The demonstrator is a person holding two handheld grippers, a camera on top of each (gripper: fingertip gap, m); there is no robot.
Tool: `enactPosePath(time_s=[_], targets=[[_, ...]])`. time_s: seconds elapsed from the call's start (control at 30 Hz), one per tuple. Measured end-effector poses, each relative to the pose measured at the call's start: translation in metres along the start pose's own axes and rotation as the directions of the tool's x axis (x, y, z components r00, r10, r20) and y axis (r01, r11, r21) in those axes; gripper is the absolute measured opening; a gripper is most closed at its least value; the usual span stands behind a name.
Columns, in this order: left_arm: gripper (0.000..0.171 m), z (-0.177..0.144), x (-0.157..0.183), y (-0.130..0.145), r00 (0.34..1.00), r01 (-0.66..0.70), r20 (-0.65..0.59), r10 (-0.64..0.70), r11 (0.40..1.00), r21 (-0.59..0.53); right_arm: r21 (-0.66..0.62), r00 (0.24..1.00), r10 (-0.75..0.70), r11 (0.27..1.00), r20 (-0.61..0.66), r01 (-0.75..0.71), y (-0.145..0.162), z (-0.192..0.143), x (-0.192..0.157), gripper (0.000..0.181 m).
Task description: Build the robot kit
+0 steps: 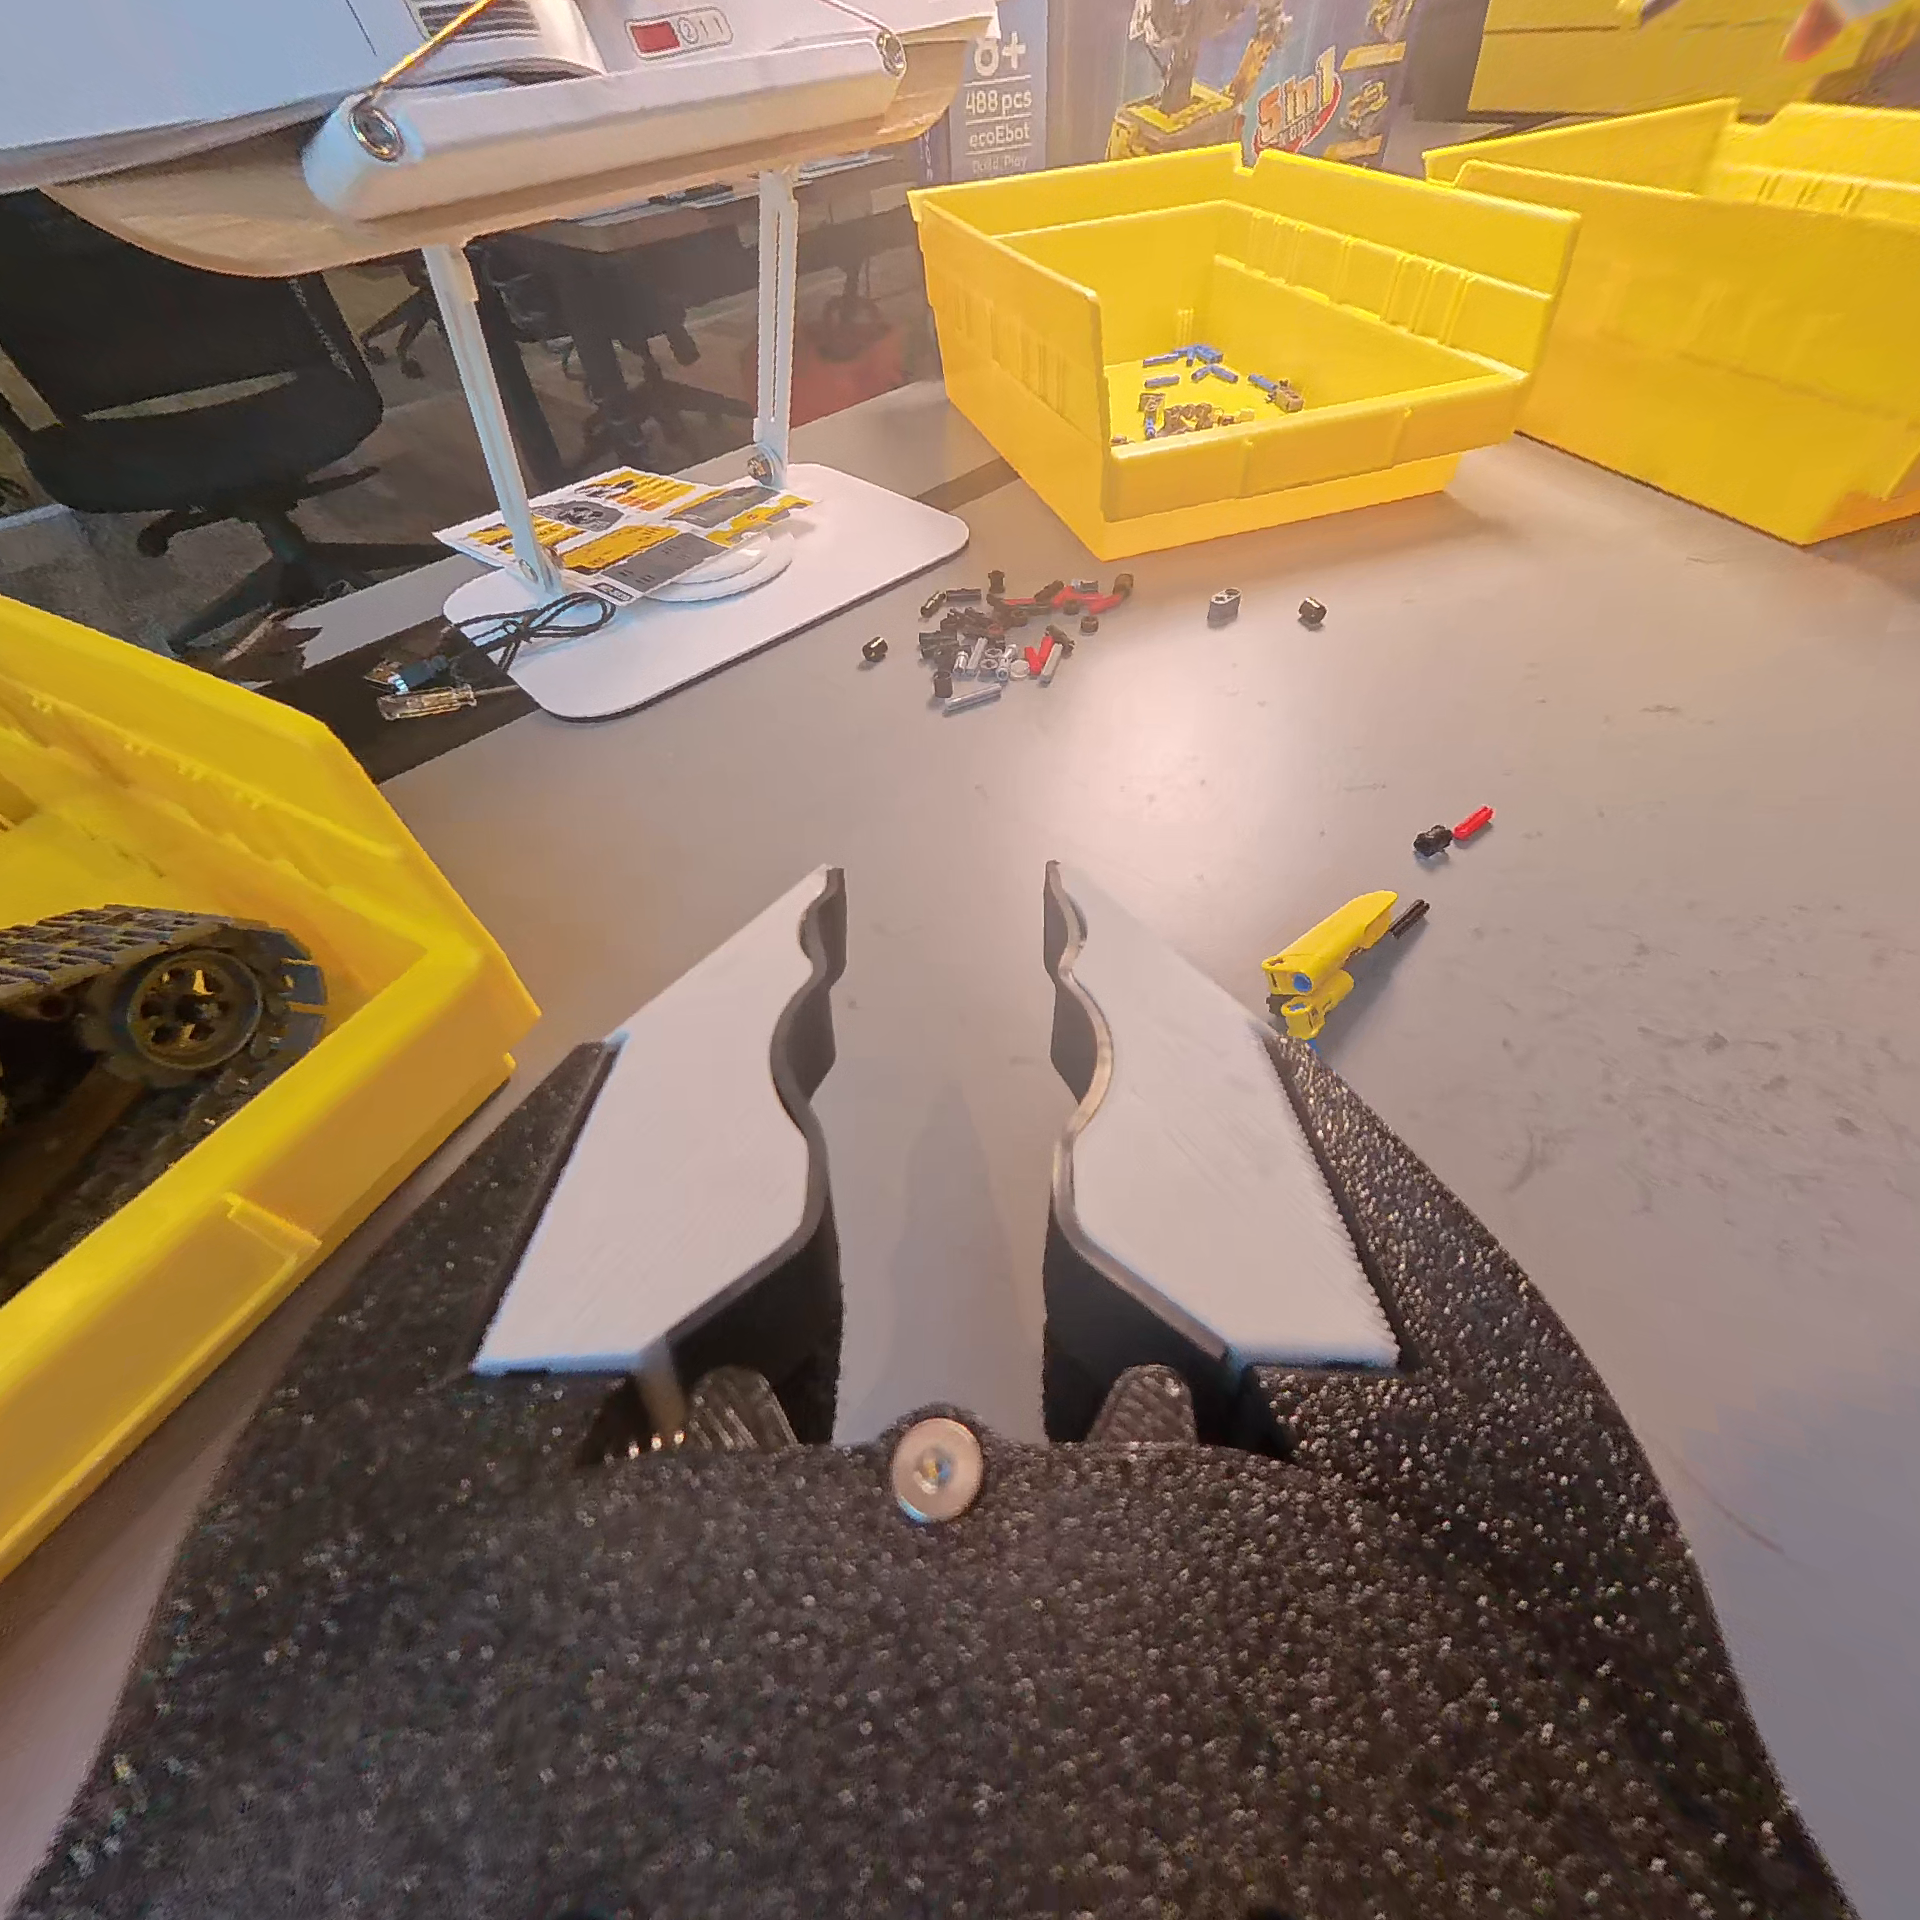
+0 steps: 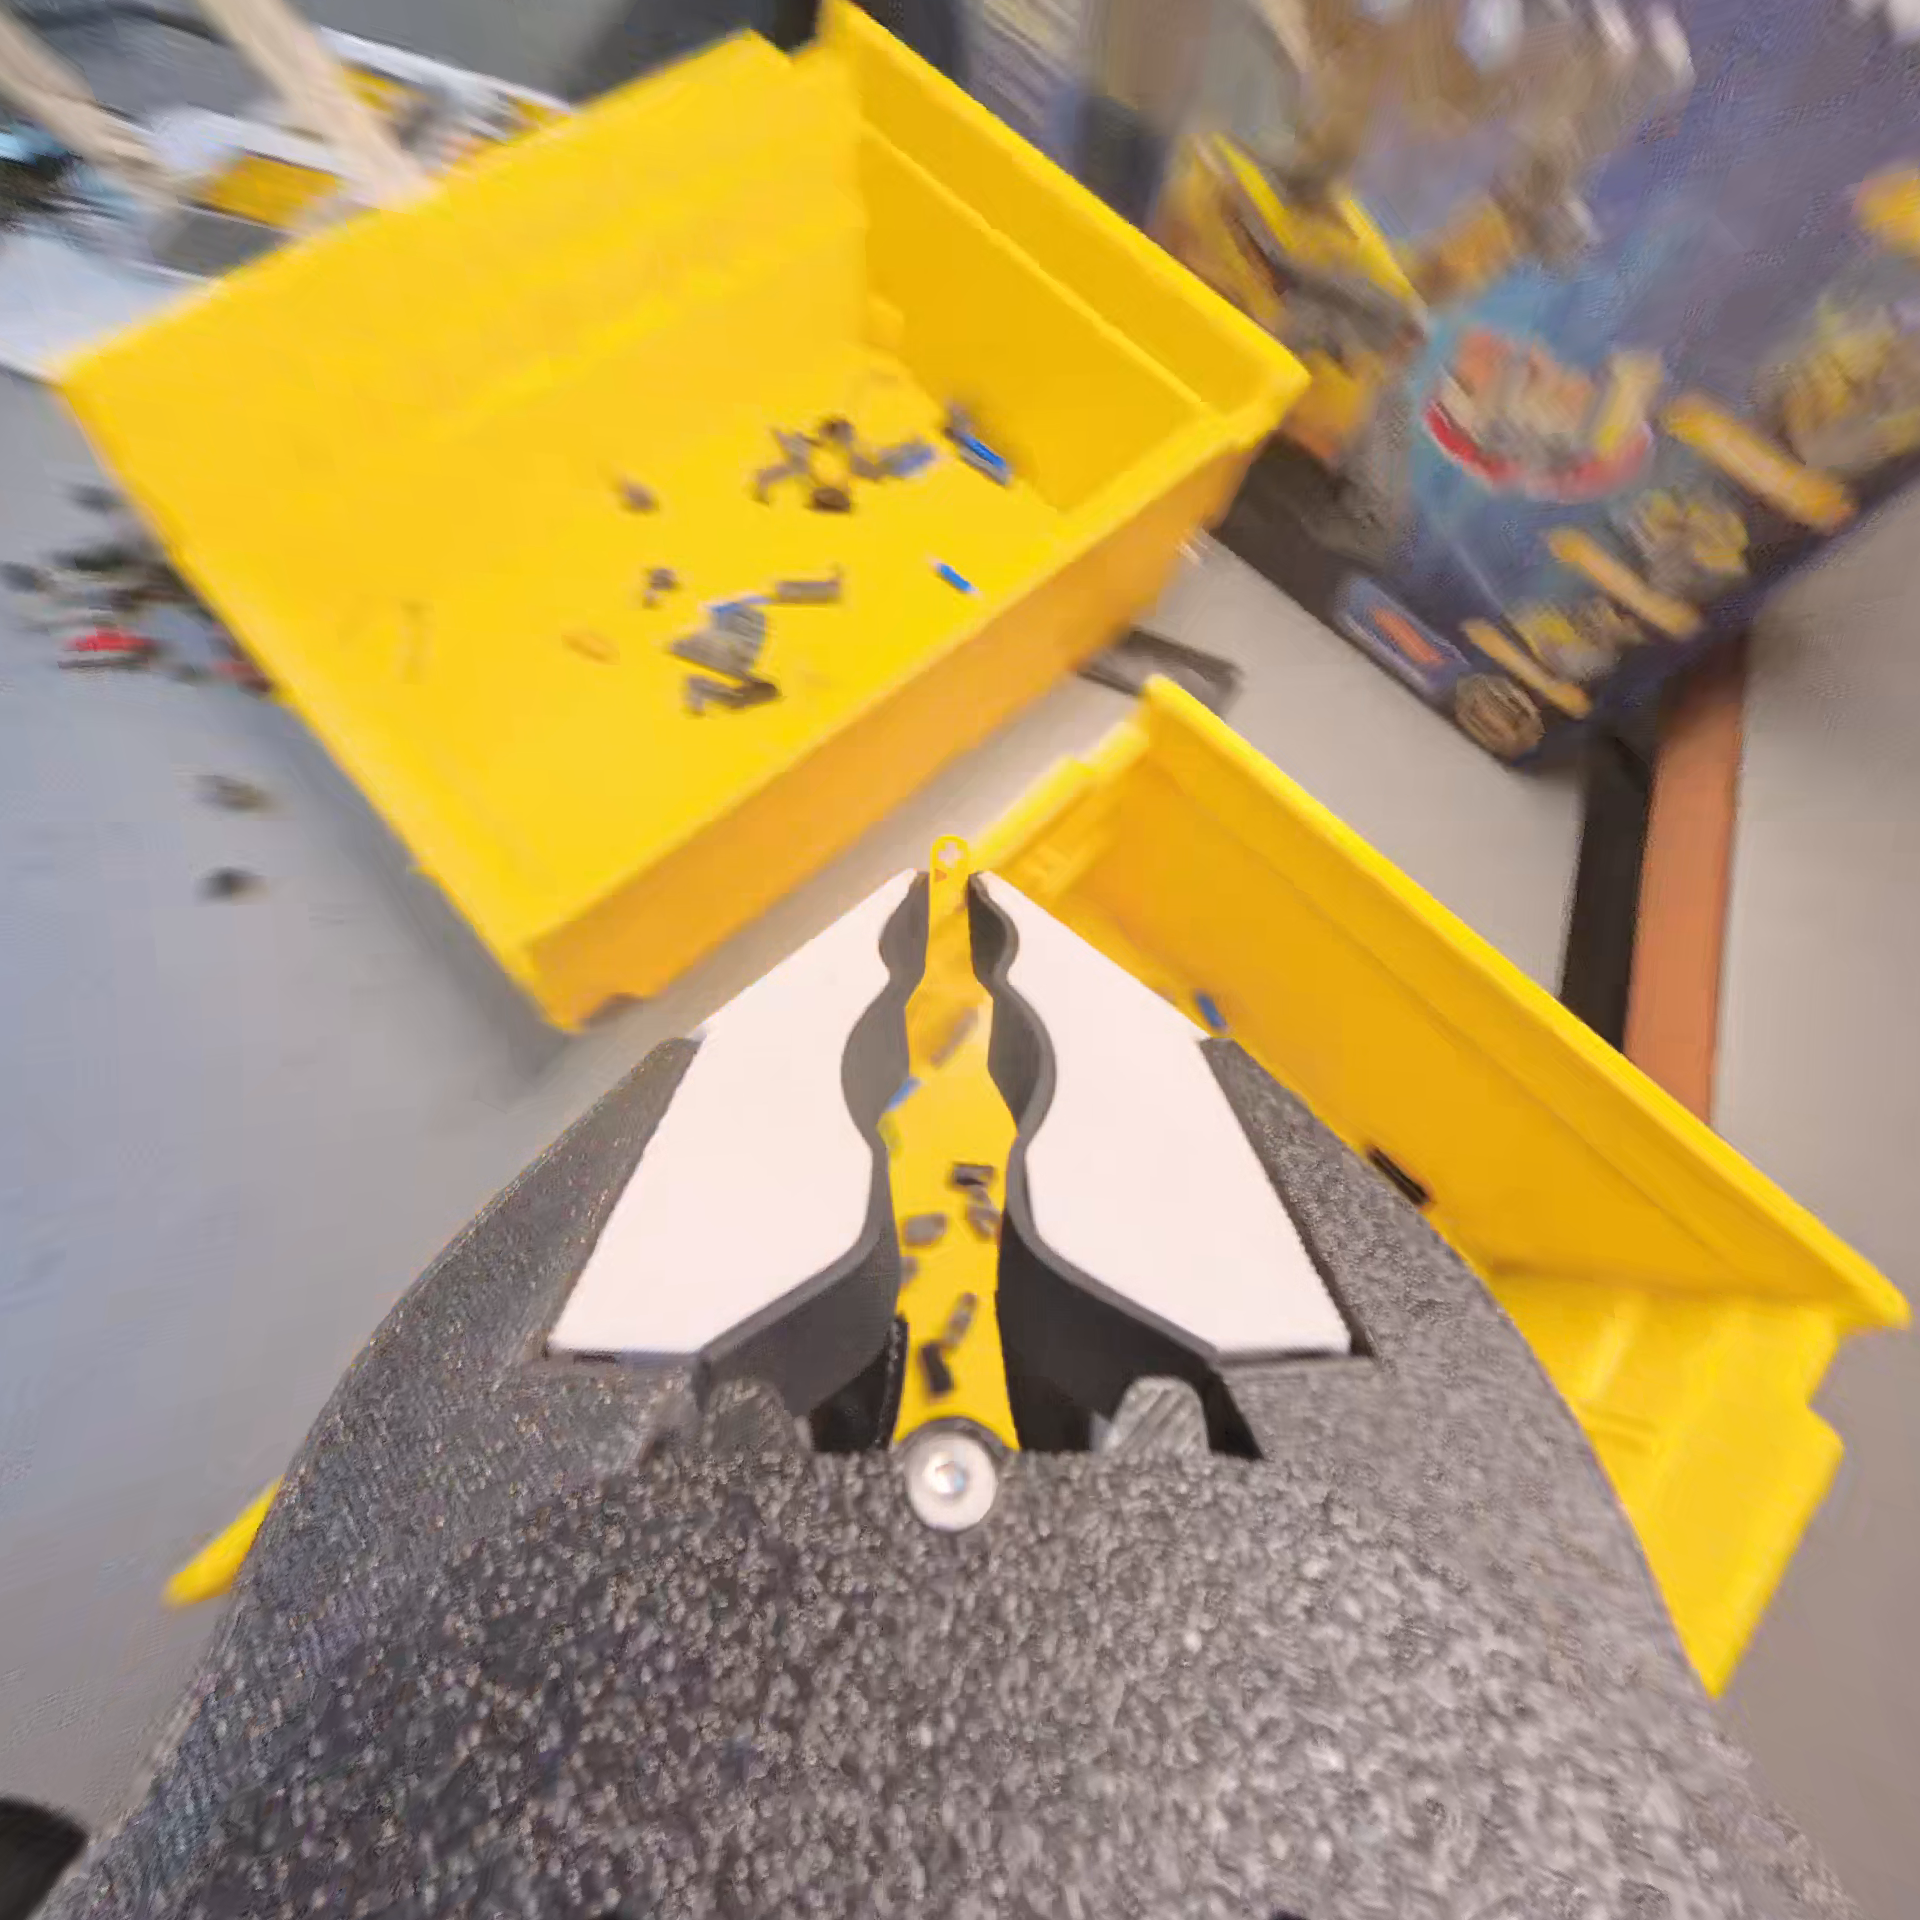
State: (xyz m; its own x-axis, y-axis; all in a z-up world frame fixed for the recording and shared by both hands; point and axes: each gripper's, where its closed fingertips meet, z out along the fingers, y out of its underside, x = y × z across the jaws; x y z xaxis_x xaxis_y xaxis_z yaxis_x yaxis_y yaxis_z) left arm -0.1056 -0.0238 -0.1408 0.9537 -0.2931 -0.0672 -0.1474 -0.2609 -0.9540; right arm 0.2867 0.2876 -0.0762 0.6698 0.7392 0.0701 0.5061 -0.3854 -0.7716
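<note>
Right gripper (image 2: 948,878) pinching yellow piece (image 2: 950,858) over yellow bin (image 2: 1351,1039), left gripper (image 1: 943,883) parted above table (image 1: 1455,1143)

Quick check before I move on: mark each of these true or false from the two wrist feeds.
1. The left claw is open over bare table. True.
2. The right claw is open and empty. False: it is shut on a thin yellow piece.
3. The yellow bin behind the loose parts pile holds small parts. True.
4. A tracked toy vehicle lies on the open table. False: it sits inside the yellow bin on the left.
5. A yellow assembled part lies right of the left claw. True.
</note>
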Motion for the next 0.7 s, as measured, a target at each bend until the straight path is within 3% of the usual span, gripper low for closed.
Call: enactPosePath(time_s=[0.07, 0.13, 0.23, 0.3, 0.37, 0.5, 0.63, 0.7], targets=[[0.037, 0.001, 0.000, 0.000, 1.000, -0.001, -0.005, 0.001, 1.000, -0.002, 0.110, 0.969, -0.170, 0.982, 0.179, 0.152, -0.027, -0.024, -0.090, 0.007], [0.038, 0.001, 0.003, 0.000, 1.000, -0.005, -0.011, 0.005, 1.000, -0.004, 0.157, 0.879, -0.334, 0.942, 0.342, 0.297, -0.023, -0.035, -0.180, 0.007], [0.038, -0.002, 0.004, -0.001, 1.000, -0.013, -0.016, 0.013, 1.000, -0.001, 0.146, 0.721, -0.508, 0.851, 0.472, 0.504, 0.023, -0.019, -0.276, 0.007], [0.039, -0.003, 0.004, -0.002, 1.000, -0.013, -0.017, 0.013, 1.000, 0.001, 0.104, 0.643, -0.538, 0.804, 0.544, 0.585, 0.061, 0.003, -0.315, 0.007], [0.041, -0.005, 0.004, -0.003, 1.000, -0.009, -0.020, 0.009, 1.000, -0.005, 0.074, 0.592, -0.565, 0.756, 0.574, 0.650, 0.088, 0.023, -0.334, 0.007], [0.044, -0.009, 0.001, -0.003, 1.000, -0.019, -0.021, 0.019, 1.000, -0.019, 0.030, 0.561, -0.529, 0.744, 0.636, 0.668, 0.111, 0.036, -0.351, 0.007], [0.047, -0.012, 0.000, -0.002, 0.999, -0.017, -0.041, 0.015, 0.999, -0.042, 0.017, 0.570, -0.515, 0.751, 0.640, 0.660, 0.113, 0.037, -0.349, 0.014], [0.048, -0.013, 0.000, -0.002, 0.999, -0.017, -0.050, 0.015, 0.999, -0.047, 0.070, 0.581, -0.540, 0.767, 0.608, 0.638, 0.096, 0.026, -0.343, 0.018]])
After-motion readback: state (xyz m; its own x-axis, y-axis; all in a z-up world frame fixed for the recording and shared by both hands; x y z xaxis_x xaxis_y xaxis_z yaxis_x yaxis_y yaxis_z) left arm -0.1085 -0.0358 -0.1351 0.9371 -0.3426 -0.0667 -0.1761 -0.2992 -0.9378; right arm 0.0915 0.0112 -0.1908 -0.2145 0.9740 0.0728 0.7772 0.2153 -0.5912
